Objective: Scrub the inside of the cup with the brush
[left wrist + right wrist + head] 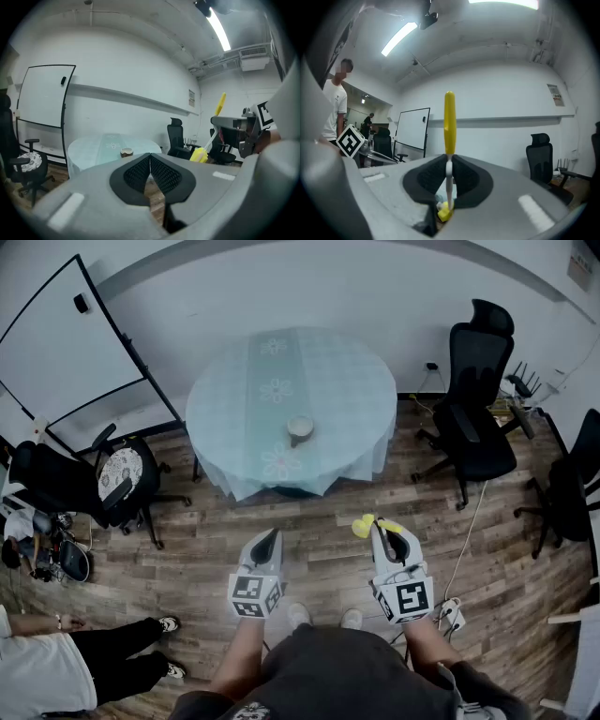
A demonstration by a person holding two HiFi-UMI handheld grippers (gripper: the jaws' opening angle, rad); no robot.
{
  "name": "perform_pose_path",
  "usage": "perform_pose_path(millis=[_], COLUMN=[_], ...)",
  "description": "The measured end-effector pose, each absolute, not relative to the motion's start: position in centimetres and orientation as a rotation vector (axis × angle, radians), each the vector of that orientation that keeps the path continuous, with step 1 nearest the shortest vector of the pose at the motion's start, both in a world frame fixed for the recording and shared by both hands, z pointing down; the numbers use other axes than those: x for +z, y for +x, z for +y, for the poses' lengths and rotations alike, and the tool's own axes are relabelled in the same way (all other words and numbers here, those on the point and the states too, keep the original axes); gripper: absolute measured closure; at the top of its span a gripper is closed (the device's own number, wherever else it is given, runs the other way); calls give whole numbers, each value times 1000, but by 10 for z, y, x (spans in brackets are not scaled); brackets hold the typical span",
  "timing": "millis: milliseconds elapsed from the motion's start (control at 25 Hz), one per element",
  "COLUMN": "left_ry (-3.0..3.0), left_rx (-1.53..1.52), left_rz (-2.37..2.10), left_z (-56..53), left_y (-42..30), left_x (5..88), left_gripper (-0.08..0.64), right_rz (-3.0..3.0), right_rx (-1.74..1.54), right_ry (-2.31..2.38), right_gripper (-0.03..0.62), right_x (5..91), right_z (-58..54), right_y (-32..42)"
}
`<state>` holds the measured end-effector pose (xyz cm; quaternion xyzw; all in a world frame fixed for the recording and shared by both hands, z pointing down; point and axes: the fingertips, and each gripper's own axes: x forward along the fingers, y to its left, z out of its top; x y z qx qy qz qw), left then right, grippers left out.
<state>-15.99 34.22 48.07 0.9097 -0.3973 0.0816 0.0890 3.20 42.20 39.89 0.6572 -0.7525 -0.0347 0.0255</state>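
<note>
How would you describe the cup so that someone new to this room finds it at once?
Find the round table with the pale blue cloth, between the whiteboard and the black office chairs. The cup stands on the cloth's central flowered strip, toward the near edge; small, round and brownish, it is the only thing on the table.

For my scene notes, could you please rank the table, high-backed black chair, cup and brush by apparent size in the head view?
1. table
2. high-backed black chair
3. cup and brush: about alike; the brush is nearer and partly hidden by the right gripper, so unranked.
</note>
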Motion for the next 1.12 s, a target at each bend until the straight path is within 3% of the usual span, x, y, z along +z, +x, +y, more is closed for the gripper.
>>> perform_pose_path(millis=[1120], left_ry=[2723], left_rx=[262], left_rz=[-1101], left_z=[289], left_y=[-226], left_x=[496], left_gripper=[554], right_rz=[-2281], right_rx=[-171], right_ry=[2141], right_gripper=[557], right_x=[386], right_z=[371], right_y=[-34])
